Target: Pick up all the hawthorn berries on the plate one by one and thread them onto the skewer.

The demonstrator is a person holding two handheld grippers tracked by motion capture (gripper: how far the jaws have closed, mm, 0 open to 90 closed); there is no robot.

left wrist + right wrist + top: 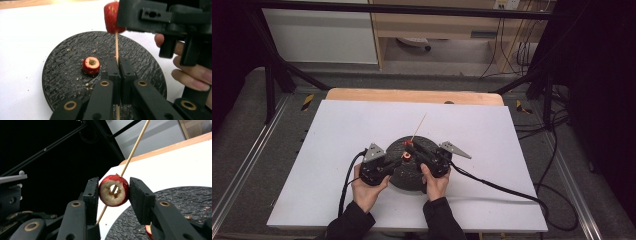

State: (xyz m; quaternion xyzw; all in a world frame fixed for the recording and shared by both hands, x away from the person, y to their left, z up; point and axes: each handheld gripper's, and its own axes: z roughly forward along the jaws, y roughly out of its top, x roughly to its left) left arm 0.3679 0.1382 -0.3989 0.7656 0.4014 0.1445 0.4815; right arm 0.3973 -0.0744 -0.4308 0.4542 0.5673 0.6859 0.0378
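Note:
A thin wooden skewer point(116, 47) is pinched between the jaws of my left gripper point(119, 63), which is shut on it over a round black plate point(65, 75). A red cored fruit piece point(113, 192) is threaded on the skewer point(133, 147), and my right gripper point(113, 191) is shut on that fruit from both sides. In the high view both grippers meet over the plate point(404, 176), left gripper point(399, 161) and right gripper point(408, 146), and the skewer point(419, 125) points away and up. A second red fruit piece point(91, 65) lies on the plate, cored end up.
The plate rests on a white board point(337, 150) over a wooden table point(412, 95). Crumbs dot the plate. Cables point(502, 187) trail off to the right and down the left. Black frame legs point(272, 75) stand at the far corners.

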